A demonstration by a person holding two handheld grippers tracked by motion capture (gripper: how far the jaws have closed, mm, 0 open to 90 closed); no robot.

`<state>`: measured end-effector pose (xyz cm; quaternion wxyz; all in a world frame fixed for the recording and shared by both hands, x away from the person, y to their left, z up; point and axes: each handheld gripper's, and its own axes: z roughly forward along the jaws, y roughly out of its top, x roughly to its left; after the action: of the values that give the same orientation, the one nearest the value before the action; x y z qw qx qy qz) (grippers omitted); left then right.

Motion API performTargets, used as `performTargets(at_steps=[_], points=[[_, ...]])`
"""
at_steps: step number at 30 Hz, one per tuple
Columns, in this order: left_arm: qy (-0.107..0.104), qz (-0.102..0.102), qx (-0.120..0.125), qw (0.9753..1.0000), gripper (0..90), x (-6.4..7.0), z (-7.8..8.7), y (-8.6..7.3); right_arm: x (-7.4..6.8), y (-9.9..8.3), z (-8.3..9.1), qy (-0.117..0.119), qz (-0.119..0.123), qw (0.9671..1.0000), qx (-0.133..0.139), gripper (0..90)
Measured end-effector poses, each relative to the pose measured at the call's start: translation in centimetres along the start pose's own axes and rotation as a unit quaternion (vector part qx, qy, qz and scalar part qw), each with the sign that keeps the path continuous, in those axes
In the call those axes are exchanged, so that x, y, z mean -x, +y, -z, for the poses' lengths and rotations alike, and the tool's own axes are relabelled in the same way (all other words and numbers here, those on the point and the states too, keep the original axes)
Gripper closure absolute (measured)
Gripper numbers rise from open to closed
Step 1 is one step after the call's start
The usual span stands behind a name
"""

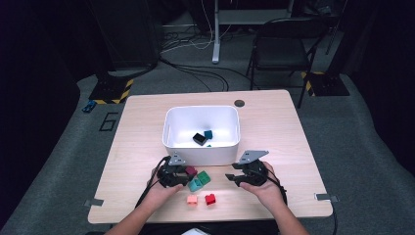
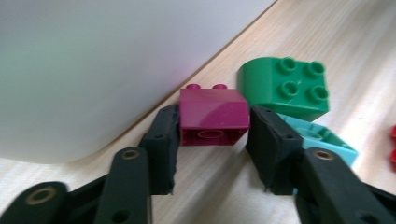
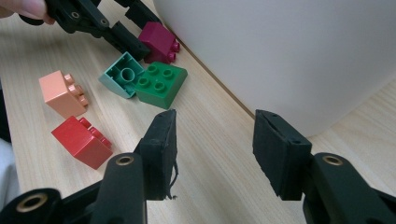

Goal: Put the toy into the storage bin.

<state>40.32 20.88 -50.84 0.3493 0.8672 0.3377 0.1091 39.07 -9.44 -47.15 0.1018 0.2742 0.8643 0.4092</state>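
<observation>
Low in the high view's centre, the left gripper (image 2: pixel 212 140) lies level, jaws spread around the magenta brick (image 2: pixel 214 116) beside the white bin (image 1: pixel 201 147), while the right gripper (image 3: pixel 212 156) hovers agape, holding nothing.

We see the bin (image 1: pixel 173 134) at the centre of the high view, on the table (image 1: pixel 274 127), with two bricks (image 1: pixel 202 136) inside it toward the lower right. Below the bin's lower left corner lies a cluster of three bricks (image 1: pixel 198 179), the left gripper (image 1: pixel 184 176) at the cluster's left. Lower still sits a pair of bricks (image 1: pixel 201 199). The right gripper (image 1: pixel 230 178) sits right of the cluster.
</observation>
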Motion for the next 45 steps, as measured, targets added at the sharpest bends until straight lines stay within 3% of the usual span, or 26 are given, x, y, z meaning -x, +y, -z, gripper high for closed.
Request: performTargets(at_steps=[8,17,20,24,33,45], points=[[-0.002,-0.016,-0.007,0.9998,58.5,0.2,0.5,0.0,0.0,0.0,0.0,-0.001,0.003,1.0,-0.001,49.5],[-0.011,-0.01,0.005,0.9999,58.6,0.1,2.4,0.3,0.0,0.0,-0.1,-0.001,0.005,1.0,-0.005,49.5],[-0.025,-0.002,0.007,0.9997,58.6,-0.1,3.1,0.4,0.1,-0.1,-0.1,-0.001,0.005,1.0,-0.006,49.4],[-0.024,-0.001,0.01,0.9997,58.6,-0.2,4.0,0.4,0.1,-0.1,-0.1,-0.002,0.0,1.0,-0.007,49.5],[-0.031,-0.007,0.01,0.9994,58.6,-0.5,7.1,0.9,0.3,-0.3,-0.1,-0.003,-0.001,1.0,-0.009,49.4],[-0.043,-0.033,0.025,0.9982,58.6,-0.1,11.9,4.1,0.3,-0.4,-0.1,-0.004,-0.006,0.9999,-0.013,49.4]])
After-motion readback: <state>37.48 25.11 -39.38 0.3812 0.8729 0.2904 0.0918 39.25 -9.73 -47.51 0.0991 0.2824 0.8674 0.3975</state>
